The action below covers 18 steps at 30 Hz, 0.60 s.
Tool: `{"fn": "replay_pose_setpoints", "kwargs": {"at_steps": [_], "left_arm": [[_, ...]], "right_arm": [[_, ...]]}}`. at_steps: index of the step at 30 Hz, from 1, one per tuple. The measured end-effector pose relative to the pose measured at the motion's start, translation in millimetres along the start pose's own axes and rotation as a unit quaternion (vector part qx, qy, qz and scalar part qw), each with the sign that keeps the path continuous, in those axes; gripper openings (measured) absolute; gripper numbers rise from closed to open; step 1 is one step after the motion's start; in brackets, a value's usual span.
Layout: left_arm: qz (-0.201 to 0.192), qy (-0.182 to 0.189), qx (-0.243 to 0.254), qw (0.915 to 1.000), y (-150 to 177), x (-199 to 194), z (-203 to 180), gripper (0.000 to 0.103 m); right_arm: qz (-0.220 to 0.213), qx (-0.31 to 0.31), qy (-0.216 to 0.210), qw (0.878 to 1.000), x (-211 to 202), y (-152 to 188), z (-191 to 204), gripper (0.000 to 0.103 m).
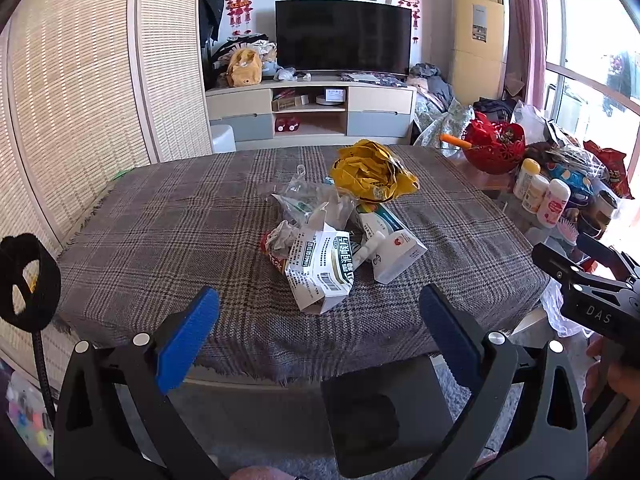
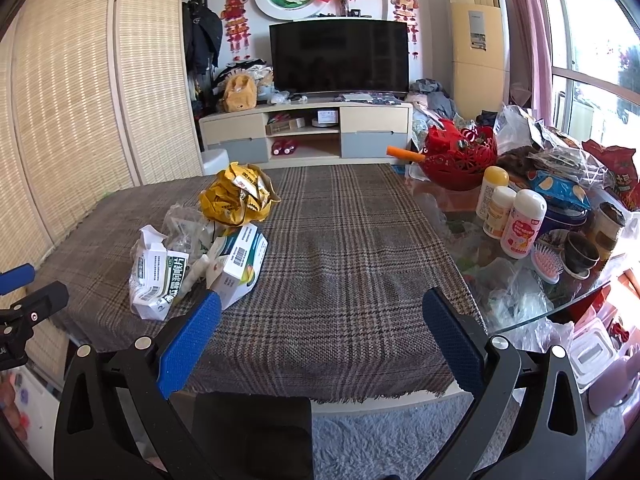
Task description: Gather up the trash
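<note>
A heap of trash lies on the plaid table cloth (image 1: 168,216): a torn white medicine box (image 1: 320,268), a white and teal box (image 1: 390,240), clear crumpled plastic (image 1: 308,196) and a yellow crumpled wrapper (image 1: 372,172). My left gripper (image 1: 318,300) stands open near the table's front edge, facing the heap, nothing between its blue pads. In the right wrist view the same torn box (image 2: 158,276), teal box (image 2: 238,264) and yellow wrapper (image 2: 238,194) sit to the left. My right gripper (image 2: 320,312) is open over bare cloth (image 2: 344,248), right of the heap.
A black bin (image 1: 380,412) stands below the table's front edge, also seen as a dark bin (image 2: 252,436). A cluttered glass table (image 2: 532,304) on the right holds white bottles (image 2: 520,228), a red basket (image 2: 460,160) and a pink brush (image 2: 546,264). A TV stand (image 1: 308,112) is behind.
</note>
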State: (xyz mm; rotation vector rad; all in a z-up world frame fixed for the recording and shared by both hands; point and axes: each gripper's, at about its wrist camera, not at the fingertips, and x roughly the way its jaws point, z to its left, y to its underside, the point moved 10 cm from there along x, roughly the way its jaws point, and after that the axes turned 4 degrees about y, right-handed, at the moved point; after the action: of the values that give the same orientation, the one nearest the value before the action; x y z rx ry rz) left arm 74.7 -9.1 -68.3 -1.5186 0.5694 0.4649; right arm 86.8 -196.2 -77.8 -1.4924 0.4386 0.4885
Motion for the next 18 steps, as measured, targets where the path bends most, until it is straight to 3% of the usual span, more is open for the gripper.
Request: {"fn": "replay_pose_setpoints", "kwargs": {"at_steps": [18], "left_arm": [[0.006, -0.007, 0.003, 1.0000, -0.3, 1.2, 1.1, 0.095]], "right_arm": [[0.004, 0.006, 0.001, 1.000, 1.9, 0.9, -2.6, 0.101]]}}
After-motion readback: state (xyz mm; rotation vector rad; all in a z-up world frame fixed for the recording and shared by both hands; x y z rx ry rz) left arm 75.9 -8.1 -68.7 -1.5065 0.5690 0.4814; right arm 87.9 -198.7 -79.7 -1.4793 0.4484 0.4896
